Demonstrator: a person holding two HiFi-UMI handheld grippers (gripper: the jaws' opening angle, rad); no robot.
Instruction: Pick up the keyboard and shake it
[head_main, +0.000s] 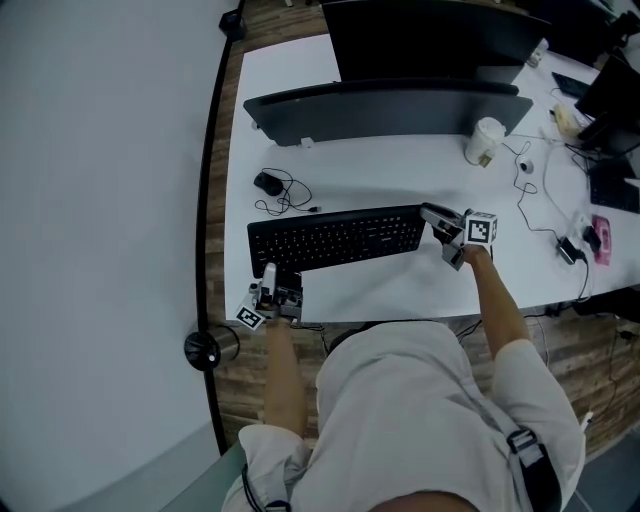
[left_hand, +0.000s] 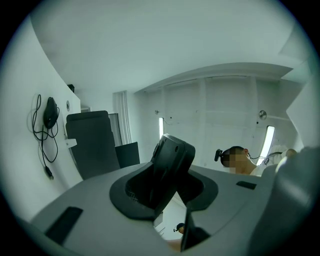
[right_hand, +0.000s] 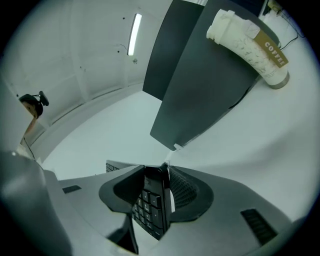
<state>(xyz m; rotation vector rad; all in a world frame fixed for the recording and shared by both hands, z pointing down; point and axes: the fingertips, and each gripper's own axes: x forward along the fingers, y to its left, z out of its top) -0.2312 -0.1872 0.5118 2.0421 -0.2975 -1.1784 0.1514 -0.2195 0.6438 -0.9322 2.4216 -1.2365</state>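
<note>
The long black plastic keyboard (head_main: 335, 240) is held over the white counter (head_main: 400, 285), in front of the wide dark monitor (head_main: 390, 105). The left tongs (head_main: 268, 278) are clamped on its left end, the right tongs (head_main: 436, 220) on its right end. A black wired mouse (head_main: 268, 183) lies behind it, and a white paper coffee cup (head_main: 485, 140) lies further right.

An office is indicated: a white desk (head_main: 400, 160) is seen bearing dark monitors (head_main: 400, 108), a black keyboard (head_main: 335, 238), a wired mouse (head_main: 268, 183) and a paper coffee cup (head_main: 485, 140), with cables (head_main: 545, 190) trailed across its right end.
</note>
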